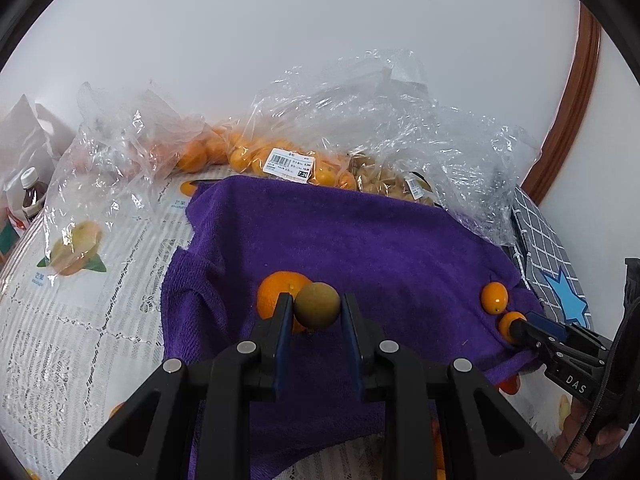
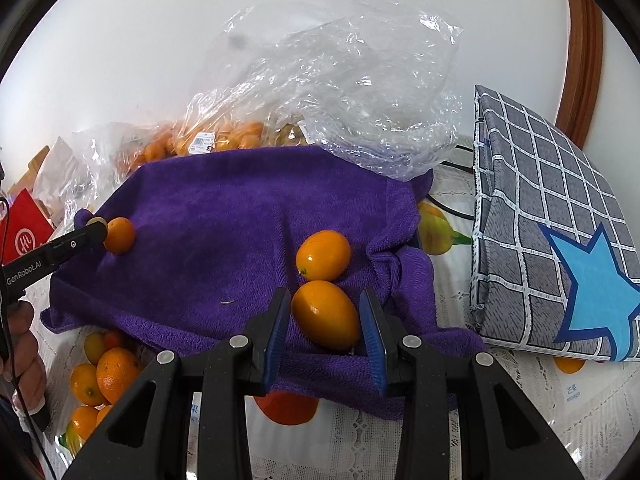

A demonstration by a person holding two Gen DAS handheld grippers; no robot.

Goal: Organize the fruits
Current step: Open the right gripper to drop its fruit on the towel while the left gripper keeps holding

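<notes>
A purple towel (image 1: pixel 360 240) lies on the table, also in the right wrist view (image 2: pixel 208 216). My left gripper (image 1: pixel 316 312) is shut on a small round olive-brown fruit (image 1: pixel 318 306), right in front of an orange (image 1: pixel 276 294) on the towel. My right gripper (image 2: pixel 326 316) has its jaws around a kumquat (image 2: pixel 326 314) lying on the towel; whether the pads press it I cannot tell. A second kumquat (image 2: pixel 324 254) lies just beyond it. In the left wrist view the right gripper (image 1: pixel 516 330) touches that kumquat (image 1: pixel 508 320), with the other (image 1: pixel 495 297) beside it.
Clear plastic bags with oranges (image 1: pixel 240 152) and pale husked fruit (image 1: pixel 384 180) lie behind the towel. A grey checked bag with a blue star (image 2: pixel 552 220) stands at the right. Printed tablecloth (image 1: pixel 80 320), a bottle (image 1: pixel 32 192) far left, a red box (image 2: pixel 24 228).
</notes>
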